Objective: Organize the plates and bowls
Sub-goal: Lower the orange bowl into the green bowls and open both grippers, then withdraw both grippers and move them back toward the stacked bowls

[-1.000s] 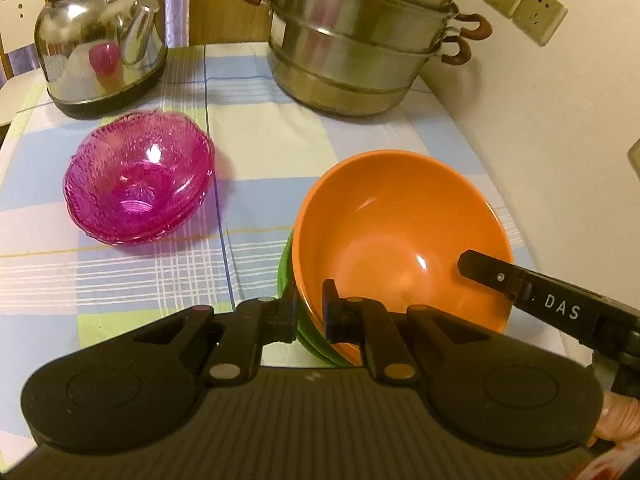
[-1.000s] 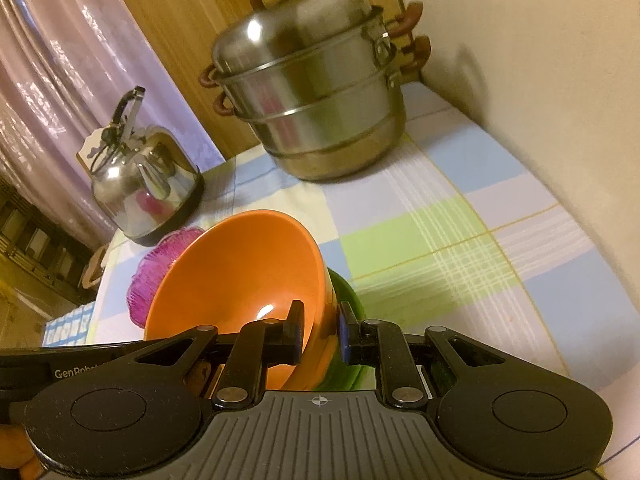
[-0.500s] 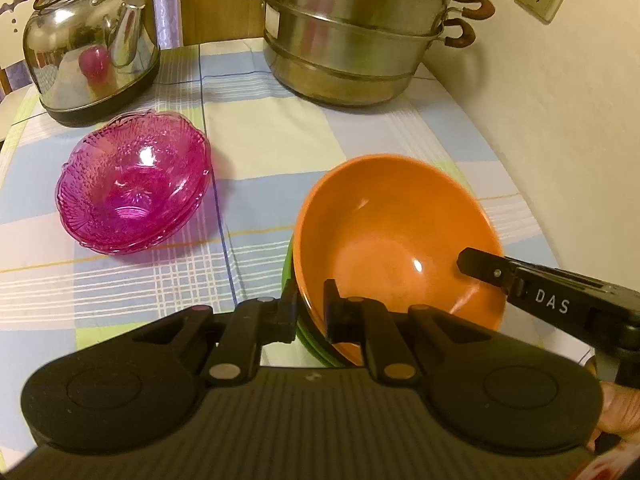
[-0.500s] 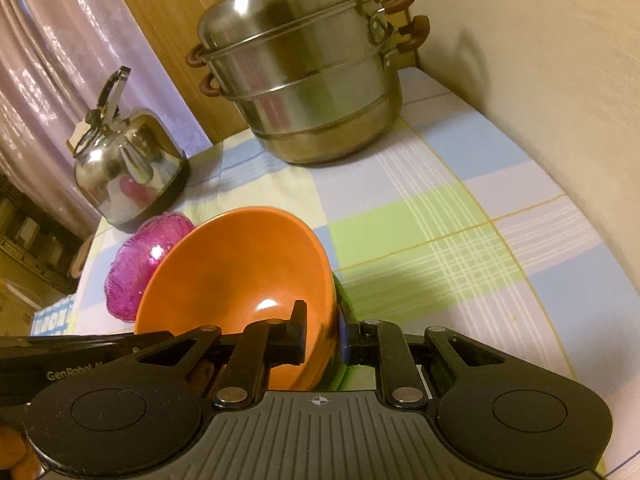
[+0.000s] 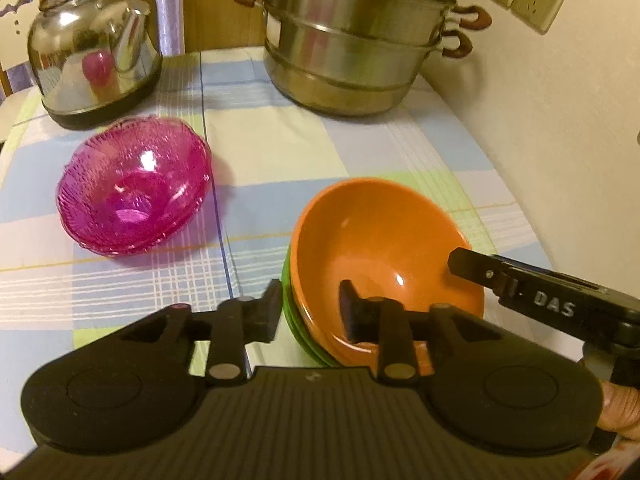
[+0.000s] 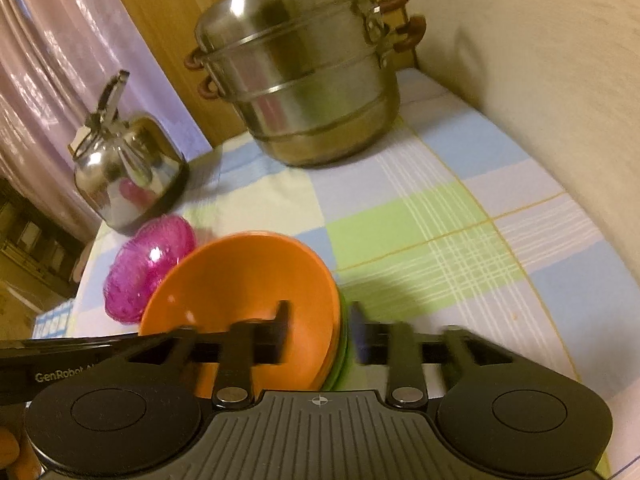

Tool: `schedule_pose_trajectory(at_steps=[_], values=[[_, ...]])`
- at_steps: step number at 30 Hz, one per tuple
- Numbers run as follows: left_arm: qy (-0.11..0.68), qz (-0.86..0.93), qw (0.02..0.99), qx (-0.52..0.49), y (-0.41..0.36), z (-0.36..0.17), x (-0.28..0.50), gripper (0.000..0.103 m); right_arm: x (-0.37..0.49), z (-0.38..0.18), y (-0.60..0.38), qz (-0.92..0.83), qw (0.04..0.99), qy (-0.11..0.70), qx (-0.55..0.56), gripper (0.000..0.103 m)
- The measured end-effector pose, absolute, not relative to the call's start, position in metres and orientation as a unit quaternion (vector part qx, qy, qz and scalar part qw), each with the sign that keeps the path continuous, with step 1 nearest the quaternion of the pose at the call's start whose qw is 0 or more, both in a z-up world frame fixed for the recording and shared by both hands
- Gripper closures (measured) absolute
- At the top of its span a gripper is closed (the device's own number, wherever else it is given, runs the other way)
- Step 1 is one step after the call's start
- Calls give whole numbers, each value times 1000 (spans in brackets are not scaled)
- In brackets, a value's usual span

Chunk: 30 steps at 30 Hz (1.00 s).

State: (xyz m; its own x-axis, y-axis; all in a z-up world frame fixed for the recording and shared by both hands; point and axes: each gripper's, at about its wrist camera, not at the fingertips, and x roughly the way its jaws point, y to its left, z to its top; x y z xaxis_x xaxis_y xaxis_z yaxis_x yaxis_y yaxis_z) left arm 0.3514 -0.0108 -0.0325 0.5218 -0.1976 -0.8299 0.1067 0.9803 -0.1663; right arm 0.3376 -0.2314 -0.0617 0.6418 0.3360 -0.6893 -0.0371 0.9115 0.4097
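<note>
An orange bowl sits nested in green bowls on the checked tablecloth; the stack also shows in the right wrist view. My left gripper is open, its fingers astride the stack's near-left rim, one outside and one inside the orange bowl. My right gripper is open, astride the stack's right rim; its finger shows inside the orange bowl. A pink glass bowl stack stands to the left.
A steel steamer pot stands at the back right and a steel kettle at the back left. A wall with sockets runs close along the table's right edge. The tablecloth lies bare between them.
Both grippers were shut on the stack's rim and have opened. The stack has come down to rest on the cloth, and both cameras have pulled back a little.
</note>
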Motion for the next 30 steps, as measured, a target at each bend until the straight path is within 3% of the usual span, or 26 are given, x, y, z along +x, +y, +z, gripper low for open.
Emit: schedule_pose_trajectory(at_steps=[1, 7, 11, 16, 21, 30], values=[[475, -86, 874, -50, -9, -30, 349, 74, 334, -59, -233, 102, 892, 400, 182, 41], [443, -75, 888, -102, 6, -19, 327, 60, 314, -46, -242, 95, 908, 360, 192, 38], [423, -52, 896, -126, 13, -14, 300, 37, 292, -37, -242, 99, 918, 339, 181, 37], [399, -19, 906, -139, 15, -10, 255, 28, 257, -28, -243, 116, 920, 329, 178, 34], [381, 15, 915, -130, 14, -5, 210, 9, 219, -20, -243, 115, 928, 317, 158, 28], [391, 37, 912, -120, 2, -9, 154, 7, 169, -29, -253, 88, 911, 361, 181, 21]])
